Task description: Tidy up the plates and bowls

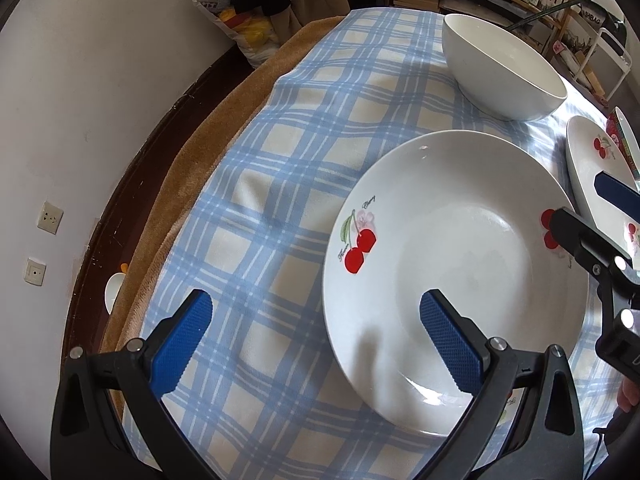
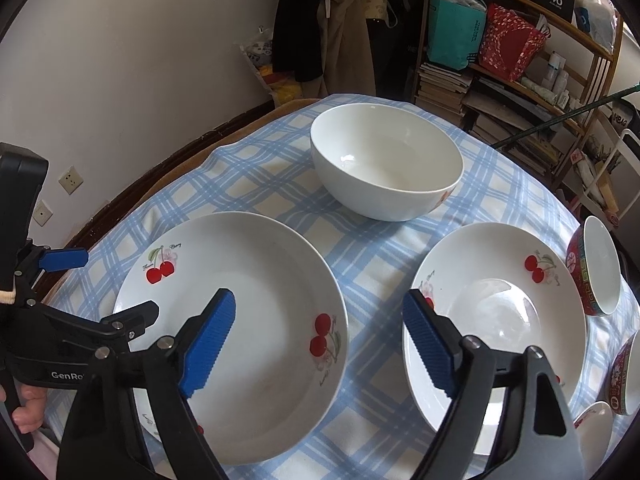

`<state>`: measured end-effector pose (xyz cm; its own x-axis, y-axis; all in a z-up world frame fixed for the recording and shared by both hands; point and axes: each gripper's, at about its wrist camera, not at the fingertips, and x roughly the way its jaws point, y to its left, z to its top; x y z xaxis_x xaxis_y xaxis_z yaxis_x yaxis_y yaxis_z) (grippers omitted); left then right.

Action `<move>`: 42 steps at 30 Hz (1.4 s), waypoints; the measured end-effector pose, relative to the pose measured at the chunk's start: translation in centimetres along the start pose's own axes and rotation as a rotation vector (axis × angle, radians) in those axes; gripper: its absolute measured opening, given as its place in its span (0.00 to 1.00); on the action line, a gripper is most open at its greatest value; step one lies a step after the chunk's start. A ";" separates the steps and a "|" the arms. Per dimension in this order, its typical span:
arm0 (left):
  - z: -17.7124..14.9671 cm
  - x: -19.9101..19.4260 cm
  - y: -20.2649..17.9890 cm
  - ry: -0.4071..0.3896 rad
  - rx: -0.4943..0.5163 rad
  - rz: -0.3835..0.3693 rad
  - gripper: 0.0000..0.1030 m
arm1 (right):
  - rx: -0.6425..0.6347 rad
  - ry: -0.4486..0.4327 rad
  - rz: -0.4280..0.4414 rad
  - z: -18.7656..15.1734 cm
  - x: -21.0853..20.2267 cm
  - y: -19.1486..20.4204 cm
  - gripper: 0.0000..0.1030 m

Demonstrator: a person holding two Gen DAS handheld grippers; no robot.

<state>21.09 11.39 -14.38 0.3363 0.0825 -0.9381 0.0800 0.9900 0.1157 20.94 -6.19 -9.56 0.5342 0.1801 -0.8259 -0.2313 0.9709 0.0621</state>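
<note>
Through my left wrist camera, my left gripper [image 1: 316, 340] gapes wide above one white cherry-printed ceramic plate [image 1: 452, 280] on the blue checked tablecloth [image 1: 260, 200]; one plain white bowl [image 1: 500, 68] sits beyond. Through the right, my right gripper [image 2: 320, 344] gapes wide between two cherry plates; three red-patterned small bowls [image 2: 596, 268] sit rightward; "GenRo" marks the other gripper.

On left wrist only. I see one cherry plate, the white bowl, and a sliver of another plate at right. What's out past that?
Observer: The second white ceramic cherry-print plate is whole and empty. It lies right of the first white ceramic cherry-print plate, with bare cloth between them.
Operator: Anything beyond it?
Observer: A red patterned bowl with a white inside sits just right of the second plate, and another red patterned bowl is nearer the camera.
Operator: Right tongs?
Observer: The right tongs are open, over the gap between the two plates, holding nothing.
</note>
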 end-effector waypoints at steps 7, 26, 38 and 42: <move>0.1 0.6 0.1 0.030 -0.010 -0.035 0.77 | 0.020 0.035 0.016 -0.2 0.8 -0.2 0.63; 0.5 1.6 1.1 0.073 -0.119 -0.198 0.20 | 0.111 0.147 0.062 -0.2 3.1 -2.3 0.14; 0.8 2.1 1.4 0.048 -0.165 -0.251 0.23 | 0.102 0.178 0.066 -0.3 3.7 -2.3 0.14; -0.1 1.3 1.7 0.052 -0.181 -0.267 0.21 | 0.130 0.189 0.090 -0.6 3.3 -2.6 0.14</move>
<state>21.56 13.17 -15.42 0.2777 -0.1814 -0.9434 -0.0108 0.9814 -0.1919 22.81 -8.24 -12.79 0.3521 0.2459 -0.9031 -0.1582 0.9666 0.2015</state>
